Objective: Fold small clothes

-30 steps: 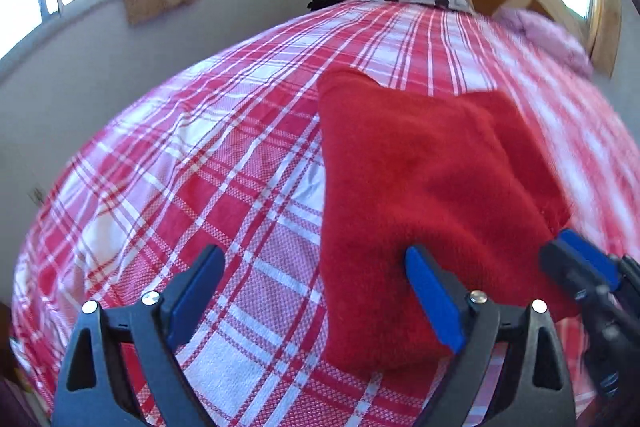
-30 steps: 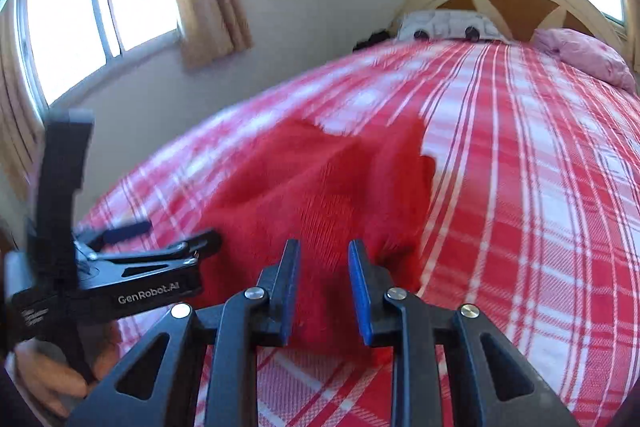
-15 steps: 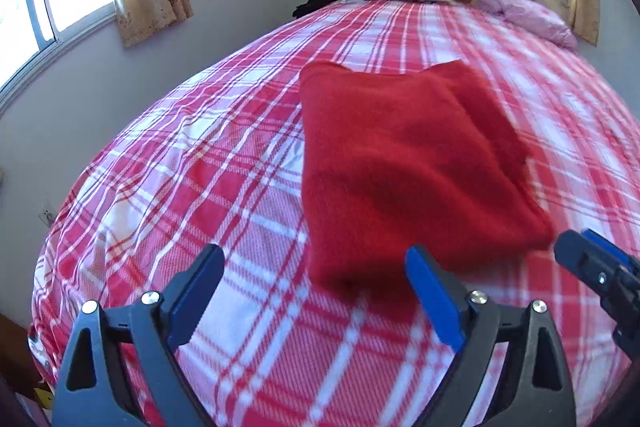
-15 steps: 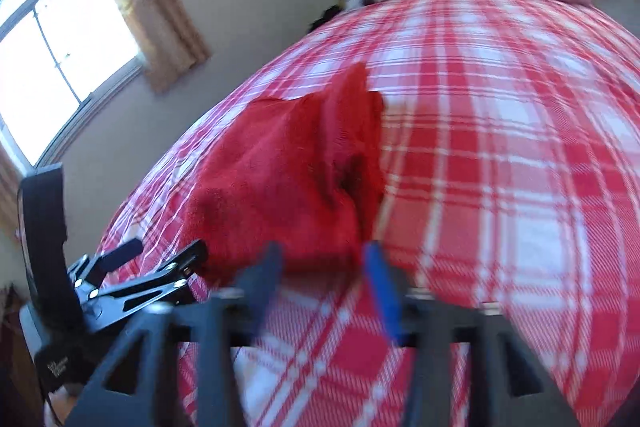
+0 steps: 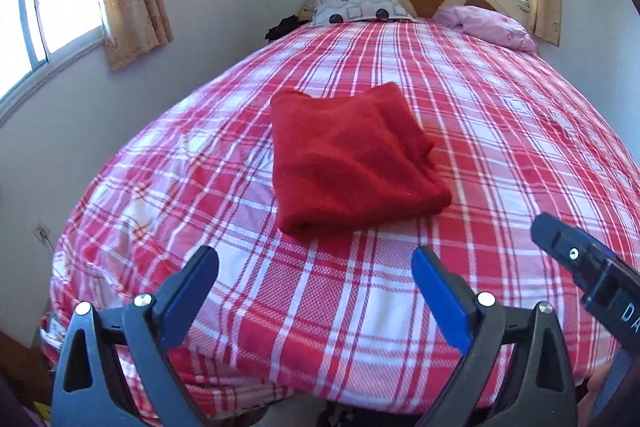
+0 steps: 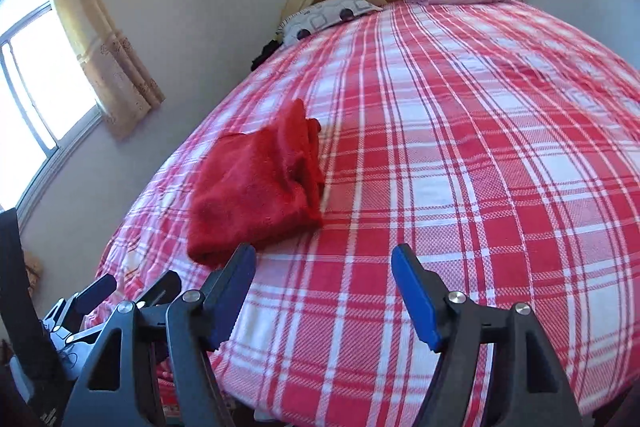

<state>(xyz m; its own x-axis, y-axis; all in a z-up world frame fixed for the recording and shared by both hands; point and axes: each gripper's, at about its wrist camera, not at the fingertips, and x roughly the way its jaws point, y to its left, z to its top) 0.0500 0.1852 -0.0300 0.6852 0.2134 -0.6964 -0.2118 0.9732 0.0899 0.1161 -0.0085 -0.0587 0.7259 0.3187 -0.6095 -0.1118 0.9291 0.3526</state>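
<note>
Both grippers, left (image 5: 316, 267) and right (image 6: 324, 267), hang wide open and empty near the bed's (image 5: 360, 327) foot edge, just short of the folded red cloth (image 5: 348, 159), probably soft, light, best pinched at a corner.

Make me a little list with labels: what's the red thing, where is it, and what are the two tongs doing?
red thing: folded red cloth
where: flat on the checked bedspread, nearer the window-side edge
pillows: patterned pillow and pink pillow by the headboard
left tongs: open, empty, short of the cloth
right tongs: just opened, nothing between them
</note>
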